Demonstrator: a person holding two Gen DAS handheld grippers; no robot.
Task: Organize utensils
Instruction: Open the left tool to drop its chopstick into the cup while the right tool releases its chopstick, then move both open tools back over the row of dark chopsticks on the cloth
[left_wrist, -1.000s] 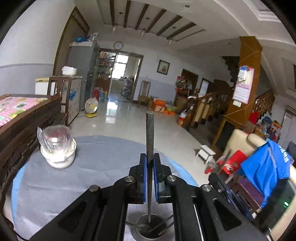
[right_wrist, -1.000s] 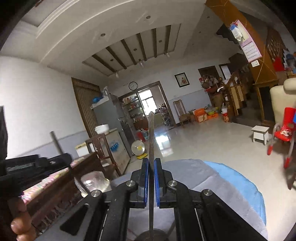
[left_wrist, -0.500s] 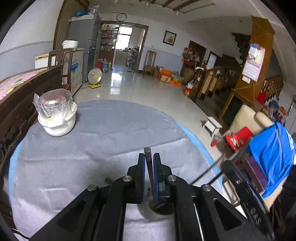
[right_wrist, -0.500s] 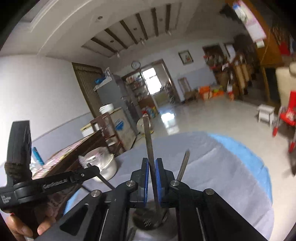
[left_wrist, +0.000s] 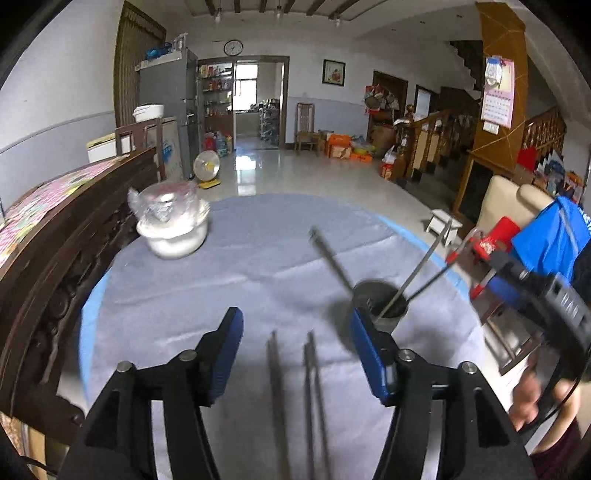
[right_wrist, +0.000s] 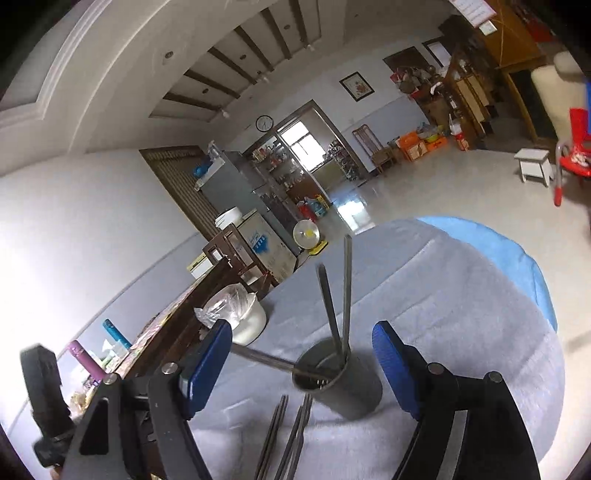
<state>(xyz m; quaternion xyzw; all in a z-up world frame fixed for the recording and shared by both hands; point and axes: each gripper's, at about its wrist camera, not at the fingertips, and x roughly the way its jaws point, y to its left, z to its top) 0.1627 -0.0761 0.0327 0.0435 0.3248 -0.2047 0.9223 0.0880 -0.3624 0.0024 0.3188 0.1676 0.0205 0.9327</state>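
A grey metal cup (left_wrist: 380, 306) (right_wrist: 341, 380) stands on the grey cloth of the round table (left_wrist: 240, 266) (right_wrist: 461, 314). Three metal utensil handles (right_wrist: 338, 295) lean out of it. Several more metal utensils (left_wrist: 295, 398) (right_wrist: 288, 435) lie flat on the cloth just in front of the cup. My left gripper (left_wrist: 297, 350) is open and empty, above the lying utensils, left of the cup. My right gripper (right_wrist: 303, 367) is open and empty, its fingers on either side of the cup. The right gripper also shows at the right of the left wrist view (left_wrist: 546, 295).
A white bowl covered with clear plastic (left_wrist: 171, 225) (right_wrist: 240, 314) stands at the table's far left. A dark wooden bench back (left_wrist: 66, 236) runs along the table's left side. A blue cloth edge (right_wrist: 509, 254) shows under the grey cloth at the right.
Both grippers opened and let go of the utensils they held; those now stand in the cup. Both grippers have pulled back and up from the cup.
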